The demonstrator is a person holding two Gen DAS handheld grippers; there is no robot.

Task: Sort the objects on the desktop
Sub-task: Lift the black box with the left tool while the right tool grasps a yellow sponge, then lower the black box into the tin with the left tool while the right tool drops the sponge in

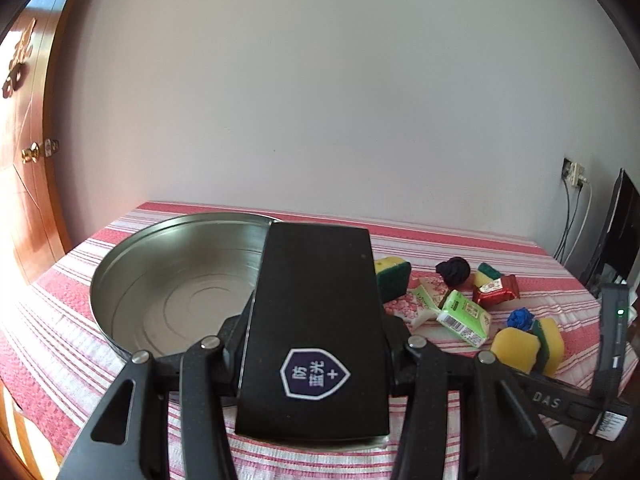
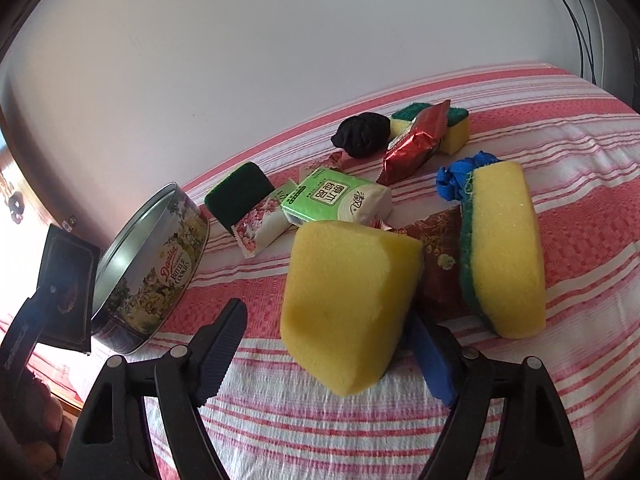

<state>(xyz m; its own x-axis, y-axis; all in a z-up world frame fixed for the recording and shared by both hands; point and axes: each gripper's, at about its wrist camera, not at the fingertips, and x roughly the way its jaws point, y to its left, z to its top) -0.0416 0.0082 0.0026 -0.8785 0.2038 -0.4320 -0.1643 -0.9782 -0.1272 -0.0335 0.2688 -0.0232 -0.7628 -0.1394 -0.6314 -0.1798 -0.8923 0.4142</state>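
Observation:
My left gripper (image 1: 312, 344) is shut on a flat black box (image 1: 316, 332) with a shield logo, held at the right rim of a round metal cookie tin (image 1: 176, 276). The tin (image 2: 156, 268) and box (image 2: 66, 292) also show at the left of the right wrist view. My right gripper (image 2: 324, 344) is open around a yellow sponge (image 2: 344, 300) that lies between its fingers on the striped cloth. A second yellow-green sponge (image 2: 504, 248) stands to the right, with a blue cloth ball (image 2: 456, 180) behind it.
Behind lie a green tissue pack (image 2: 336, 196), a floral pack (image 2: 262, 220), a green-topped sponge (image 2: 236, 194), a black cloth ball (image 2: 362, 134), a red snack packet (image 2: 412, 148) and another sponge (image 2: 452, 124). A wall stands behind the table; cables hang at the right.

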